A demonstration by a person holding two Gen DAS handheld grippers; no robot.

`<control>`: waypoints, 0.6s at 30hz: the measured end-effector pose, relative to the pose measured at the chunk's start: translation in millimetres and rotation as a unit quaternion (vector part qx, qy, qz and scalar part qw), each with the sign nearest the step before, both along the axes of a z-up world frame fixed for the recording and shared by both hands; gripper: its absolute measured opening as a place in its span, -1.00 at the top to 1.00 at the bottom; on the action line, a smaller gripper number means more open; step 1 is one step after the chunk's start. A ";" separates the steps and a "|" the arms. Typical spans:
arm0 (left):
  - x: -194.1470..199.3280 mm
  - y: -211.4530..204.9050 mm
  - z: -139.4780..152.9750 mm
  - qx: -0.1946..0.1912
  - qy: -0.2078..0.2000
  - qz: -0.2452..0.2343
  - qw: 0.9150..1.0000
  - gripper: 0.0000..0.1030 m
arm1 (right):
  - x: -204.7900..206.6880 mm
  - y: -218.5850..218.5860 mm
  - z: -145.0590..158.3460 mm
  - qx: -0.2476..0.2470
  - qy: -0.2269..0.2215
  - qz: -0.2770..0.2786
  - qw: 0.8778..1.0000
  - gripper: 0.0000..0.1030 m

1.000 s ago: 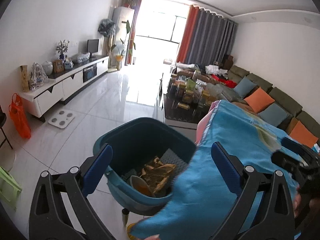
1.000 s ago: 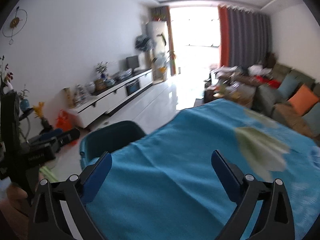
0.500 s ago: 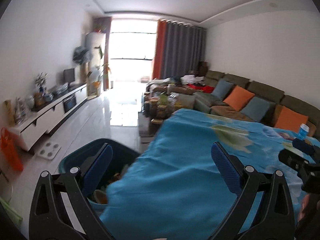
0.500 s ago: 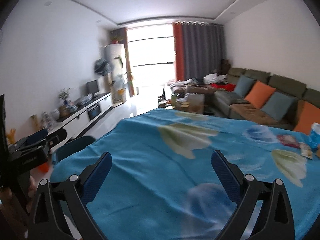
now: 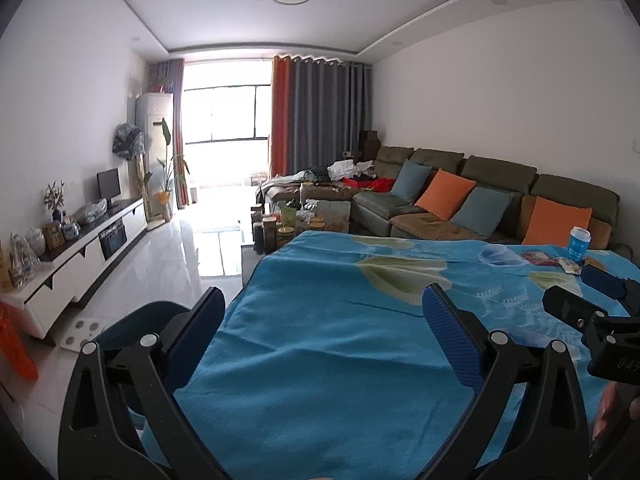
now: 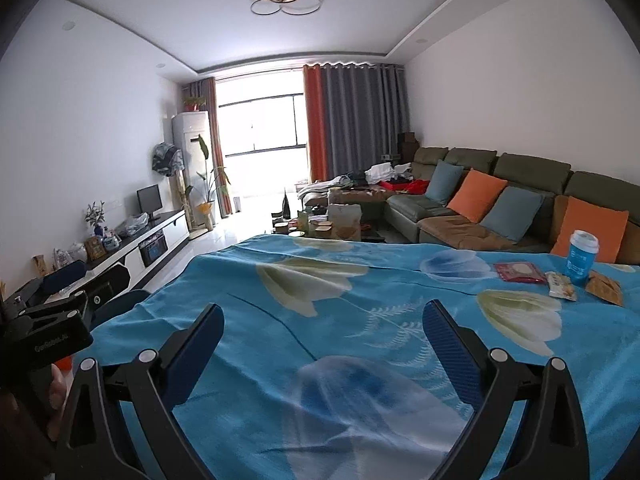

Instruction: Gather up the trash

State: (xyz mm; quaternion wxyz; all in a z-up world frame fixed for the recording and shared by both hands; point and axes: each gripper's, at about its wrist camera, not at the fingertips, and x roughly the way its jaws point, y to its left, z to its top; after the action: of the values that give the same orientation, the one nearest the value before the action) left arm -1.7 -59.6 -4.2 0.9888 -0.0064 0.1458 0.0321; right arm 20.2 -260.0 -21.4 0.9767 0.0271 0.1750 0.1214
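Observation:
Trash lies at the far right of the blue flowered tablecloth [image 6: 360, 300]: a blue paper cup [image 6: 581, 257] standing upright, a red wrapper [image 6: 518, 272], a pale snack packet [image 6: 562, 286] and a brown packet [image 6: 604, 289]. The left wrist view also shows the cup [image 5: 578, 243] and red wrapper [image 5: 538, 259]. A dark teal bin [image 5: 136, 326] stands on the floor by the table's left edge, its inside hidden. My left gripper [image 5: 324, 336] and right gripper [image 6: 324, 344] both hover open over the cloth, holding nothing, well short of the trash.
A sofa [image 6: 500, 200] with orange and blue cushions runs along the right wall. A cluttered coffee table [image 5: 296, 220] stands beyond the table. A white TV cabinet [image 5: 80, 248] lines the left wall, with a scale [image 5: 82, 332] and an orange bag [image 5: 14, 356] on the floor.
Both cameras tilted up and swung right, away from the bin whose contents showed before. The trash on the far right of the cloth came into view. Both grippers stayed open.

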 end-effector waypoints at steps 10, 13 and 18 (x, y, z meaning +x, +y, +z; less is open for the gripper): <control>-5.0 -13.4 0.7 0.009 -0.016 -0.013 1.000 -0.89 | -9.5 -7.6 -3.2 -0.013 -0.010 -0.019 1.000 -0.87; -5.6 -13.8 0.5 0.008 -0.016 -0.014 1.000 -0.89 | -12.2 -10.0 -3.1 -0.012 -0.012 -0.021 1.000 -0.87; -7.5 -16.3 -1.3 0.010 -0.020 -0.018 1.000 -0.89 | -13.6 -13.5 -2.5 -0.009 -0.013 -0.027 1.000 -0.87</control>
State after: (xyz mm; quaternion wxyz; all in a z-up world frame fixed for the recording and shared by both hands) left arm -9.2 -75.9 -5.5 0.9919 0.0056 0.1262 0.0161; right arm 6.6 -273.5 -23.9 0.9820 0.0212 0.1626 0.0940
